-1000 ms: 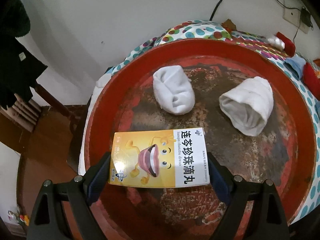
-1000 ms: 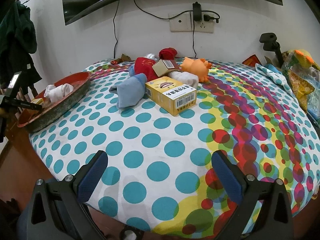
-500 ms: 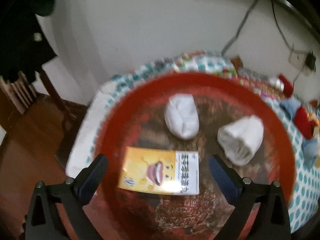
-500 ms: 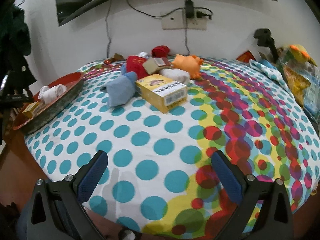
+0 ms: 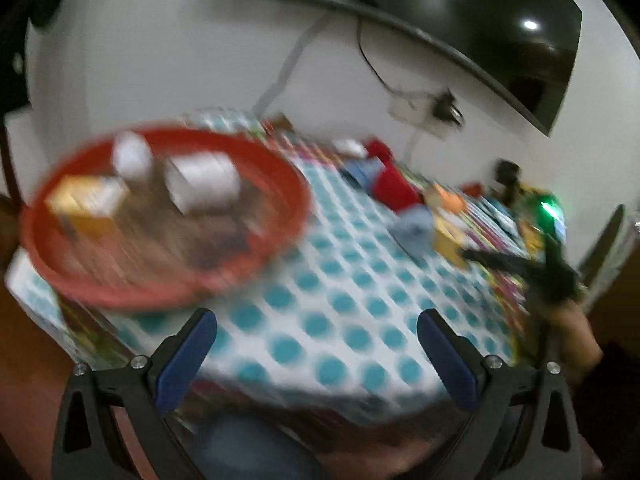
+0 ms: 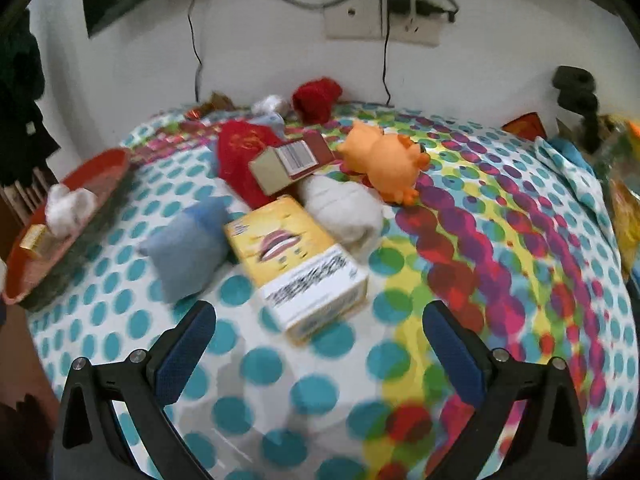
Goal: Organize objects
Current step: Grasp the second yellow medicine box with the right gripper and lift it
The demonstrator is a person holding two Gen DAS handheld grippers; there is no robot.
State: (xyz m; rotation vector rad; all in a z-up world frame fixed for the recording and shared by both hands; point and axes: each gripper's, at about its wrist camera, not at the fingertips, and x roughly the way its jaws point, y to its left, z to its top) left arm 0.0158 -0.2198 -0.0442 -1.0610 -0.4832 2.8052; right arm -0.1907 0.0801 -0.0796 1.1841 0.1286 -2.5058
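The red tray [image 5: 280,216] sits at the table's left end and holds a yellow medicine box [image 5: 86,200] and two white rolled socks [image 5: 204,184]. My left gripper [image 5: 316,344] is open and empty over the dotted cloth, to the right of the tray; this view is blurred. My right gripper [image 6: 318,340] is open and empty, close in front of a larger yellow box [image 6: 300,264]. Behind that box lie a blue sock [image 6: 188,248], a white sock [image 6: 344,208], a red cloth [image 6: 240,152], a small brown box [image 6: 290,162] and an orange plush toy [image 6: 384,160]. The tray [image 6: 100,164] shows at the left.
A dotted cloth [image 6: 500,240] covers the round table. A wall socket with cables [image 6: 384,20] and a dark screen [image 5: 440,12] are behind. Packets [image 6: 624,200] lie at the right edge. My right gripper's frame and the hand holding it [image 5: 576,320] show in the left wrist view.
My left gripper has let go of the small yellow box in the tray, drawn back and swung right. My right gripper has moved closer to the large yellow box.
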